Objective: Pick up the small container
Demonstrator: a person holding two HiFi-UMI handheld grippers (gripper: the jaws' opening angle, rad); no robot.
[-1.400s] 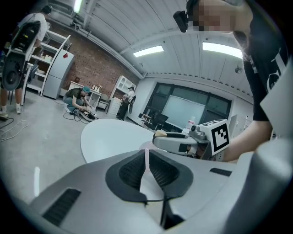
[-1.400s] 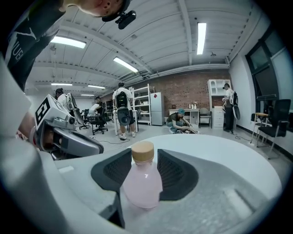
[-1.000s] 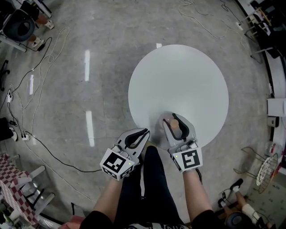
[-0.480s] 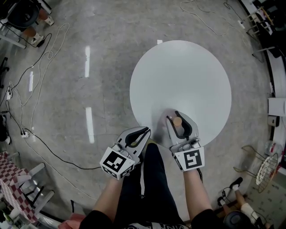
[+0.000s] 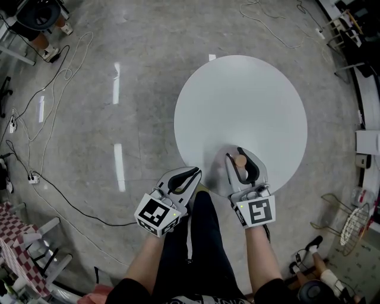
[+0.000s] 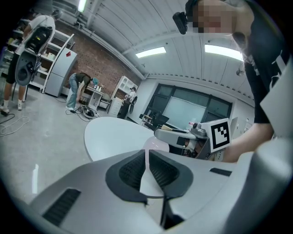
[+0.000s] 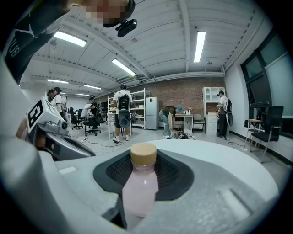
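The small container (image 5: 240, 161) is a pale pink bottle (image 7: 139, 183) with a tan cap. It stands upright between the dark pads of my right gripper (image 5: 239, 153), over the near edge of the round white table (image 5: 243, 101). The jaws have just been closing, and both pads now press on the bottle's sides. I cannot tell whether its base still rests on the tabletop. My left gripper (image 5: 191, 172) hangs off the table's near left edge above the floor. Its jaws (image 6: 147, 153) are shut with nothing between them.
Cables (image 5: 53, 89) trail over the grey floor at the left. A dark chair (image 5: 35, 15) stands at the top left, and a wire rack (image 5: 351, 222) at the right. The person's dark-trousered legs (image 5: 196, 249) are below the grippers. Several people stand far off by shelves (image 7: 121, 112).
The right gripper's jaws have drawn in around the pink bottle and now hold it. The left gripper has not moved.
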